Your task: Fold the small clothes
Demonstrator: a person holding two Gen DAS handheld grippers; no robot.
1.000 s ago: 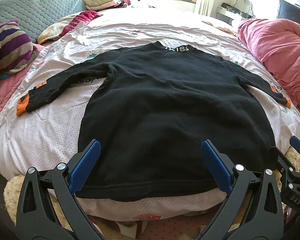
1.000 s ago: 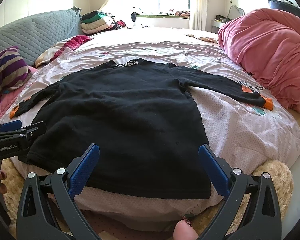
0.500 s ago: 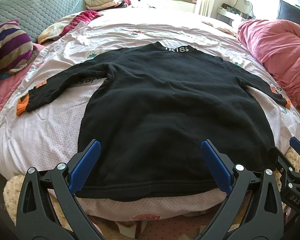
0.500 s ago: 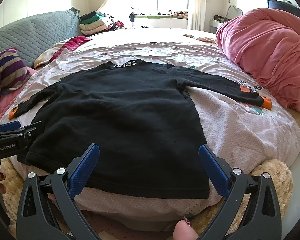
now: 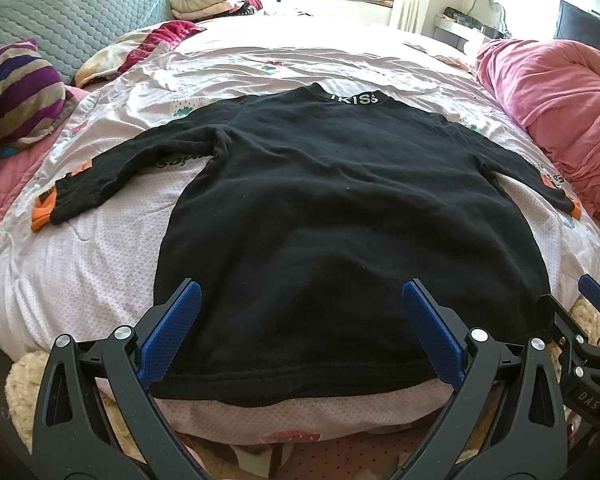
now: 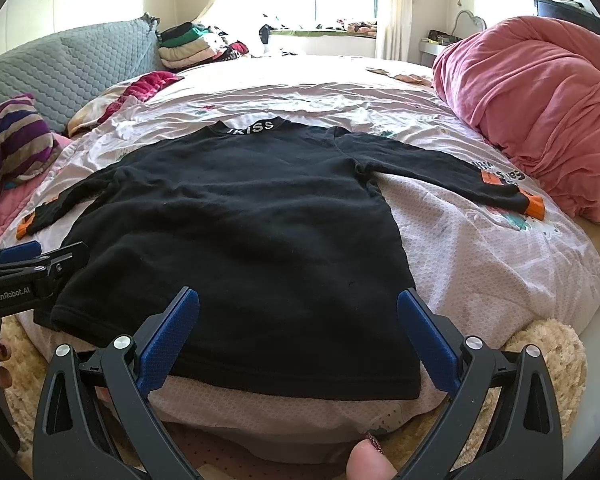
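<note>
Black sweater (image 5: 340, 216) lies flat on the bed (image 5: 80, 272), sleeves spread. My left gripper (image 5: 300, 332) and right gripper (image 6: 298, 336) gape wide near its hem, holding nothing.

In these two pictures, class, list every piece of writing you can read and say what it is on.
"KISS": white letters on the collar of the black top.
"GenRobot.AI": on the left tongs.
"DAS": on the right tongs, upside down.
Lettering on the sleeves near the orange cuffs: too distorted to read.

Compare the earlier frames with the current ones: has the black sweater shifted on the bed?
No. In the left wrist view the black sweater keeps its place: its orange cuff lies at the same spot beside the striped pillow.
</note>
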